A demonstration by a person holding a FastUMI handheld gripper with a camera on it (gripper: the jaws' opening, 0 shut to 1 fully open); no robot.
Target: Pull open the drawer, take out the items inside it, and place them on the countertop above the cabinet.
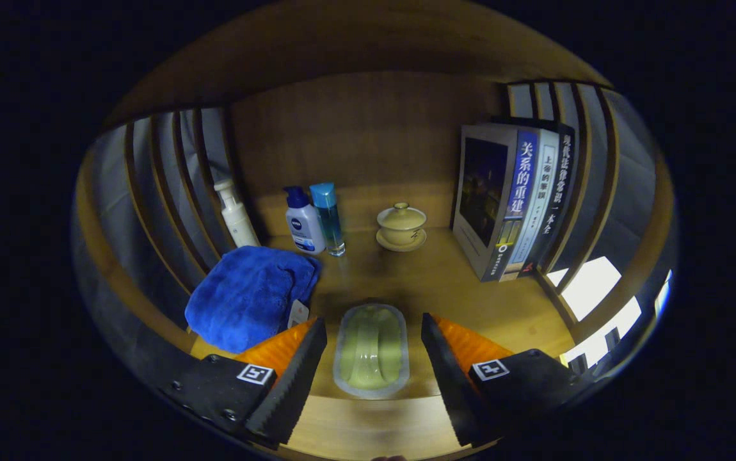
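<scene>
Gripper: fingers spread wide, holding nothing; their bases cut off below.
Dish: pale green, oblong, lying on the tabletop between the fingers, touching neither; whether anything lies in it is hard to make out.
Cloth: blue, bunched, left of the dish; its near edge hidden behind the left finger.
Bottles: white one by the slats; pump bottle and blue bottle side by side beyond the cloth.
Lidded cup: on a saucer, rear centre.
Books: upright, at right.
Drawer: not made out.
</scene>
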